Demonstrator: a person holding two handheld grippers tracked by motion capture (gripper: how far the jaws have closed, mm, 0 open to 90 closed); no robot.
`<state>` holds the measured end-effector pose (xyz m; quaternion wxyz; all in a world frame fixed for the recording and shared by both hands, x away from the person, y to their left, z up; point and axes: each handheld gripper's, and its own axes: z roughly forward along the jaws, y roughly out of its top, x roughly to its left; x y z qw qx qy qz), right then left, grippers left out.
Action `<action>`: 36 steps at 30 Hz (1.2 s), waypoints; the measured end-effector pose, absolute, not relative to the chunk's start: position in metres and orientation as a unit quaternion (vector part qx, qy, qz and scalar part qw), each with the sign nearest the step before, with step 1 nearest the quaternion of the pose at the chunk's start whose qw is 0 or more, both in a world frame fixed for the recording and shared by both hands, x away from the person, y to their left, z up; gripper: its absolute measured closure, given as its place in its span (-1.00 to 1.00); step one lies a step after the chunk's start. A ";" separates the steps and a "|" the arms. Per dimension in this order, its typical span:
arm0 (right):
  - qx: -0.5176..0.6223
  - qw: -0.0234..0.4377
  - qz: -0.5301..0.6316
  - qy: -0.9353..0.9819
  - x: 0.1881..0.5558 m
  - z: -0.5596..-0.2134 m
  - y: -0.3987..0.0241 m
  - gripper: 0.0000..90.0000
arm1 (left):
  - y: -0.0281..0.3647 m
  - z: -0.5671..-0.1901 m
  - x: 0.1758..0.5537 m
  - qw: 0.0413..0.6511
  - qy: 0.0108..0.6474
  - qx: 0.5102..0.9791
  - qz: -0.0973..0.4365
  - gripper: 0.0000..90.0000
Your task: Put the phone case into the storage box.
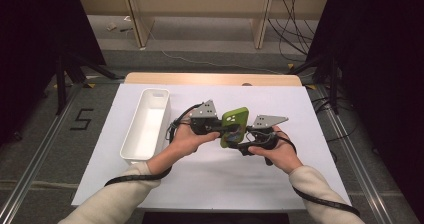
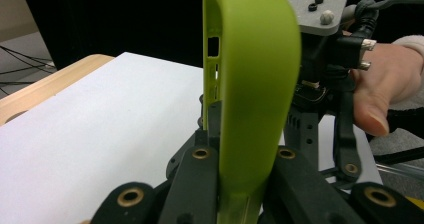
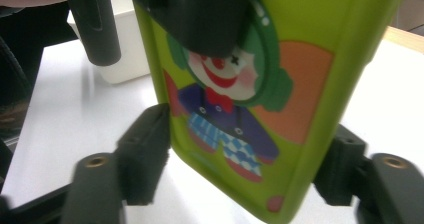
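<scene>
While the green case (image 1: 234, 127) is held in the air above the white sheet (image 1: 215, 184), between the two hands, it is gripped at one thin edge by the left gripper (image 1: 216, 127), whose jaws are closed fully on it. In the right gripper view the clown picture (image 3: 227, 99) on the case is seen between the jaws of the right gripper (image 1: 243, 143); these are half closed, one at each long side, and it cannot be told if both pads already press. If the left grip is released too early, the case can be dropped on the sheet. If the right jaws are closed off-centre, the soft case can be bent or twisted out. The white bin (image 1: 146, 125) stands near at the left, apart from the case.
</scene>
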<state>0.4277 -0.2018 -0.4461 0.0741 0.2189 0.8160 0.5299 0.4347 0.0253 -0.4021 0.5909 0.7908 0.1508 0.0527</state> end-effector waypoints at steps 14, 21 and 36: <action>0.227 0.032 0.548 0.805 0.430 -0.445 -0.214 0.73 | 0.031 -0.400 0.441 0.607 0.177 0.771 0.071 0.33; 0.248 0.037 0.536 0.806 0.425 -0.437 -0.209 0.73 | 0.029 -0.399 0.439 0.581 0.228 0.773 0.112 -0.62; 0.311 0.098 0.506 0.799 0.418 -0.430 -0.205 0.73 | 0.037 -0.392 0.431 0.589 0.249 0.754 0.150 -1.00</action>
